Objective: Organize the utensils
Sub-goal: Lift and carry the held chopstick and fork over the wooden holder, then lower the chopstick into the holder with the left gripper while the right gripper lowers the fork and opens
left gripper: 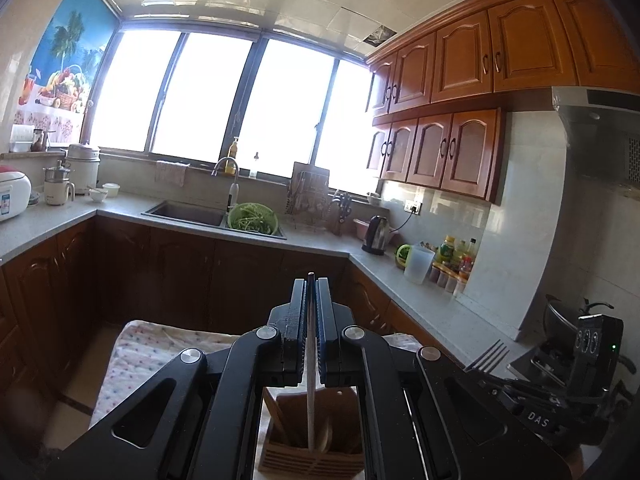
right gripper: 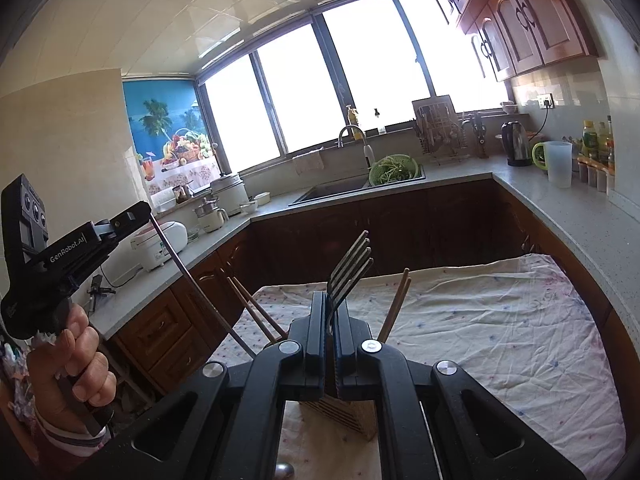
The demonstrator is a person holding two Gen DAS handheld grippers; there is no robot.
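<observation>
L gripper [left gripper: 311, 280] pinches chopstick [left gripper: 310, 400]; R gripper [right gripper: 330, 300] pinches fork [right gripper: 351, 270] (tines up).

A slim pale chopstick [left gripper: 311, 380] is held upright, its lower end inside a slatted wooden holder [left gripper: 312, 456]. A metal fork [right gripper: 349, 276] is raised tines-up above it. Wooden chopsticks [right gripper: 394, 306] are leaned inside.

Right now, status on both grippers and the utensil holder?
Left gripper shut on a chopstick, tip down in the wooden holder. Right gripper shut on a fork, tines up, above holder. Path unobstructed.
</observation>
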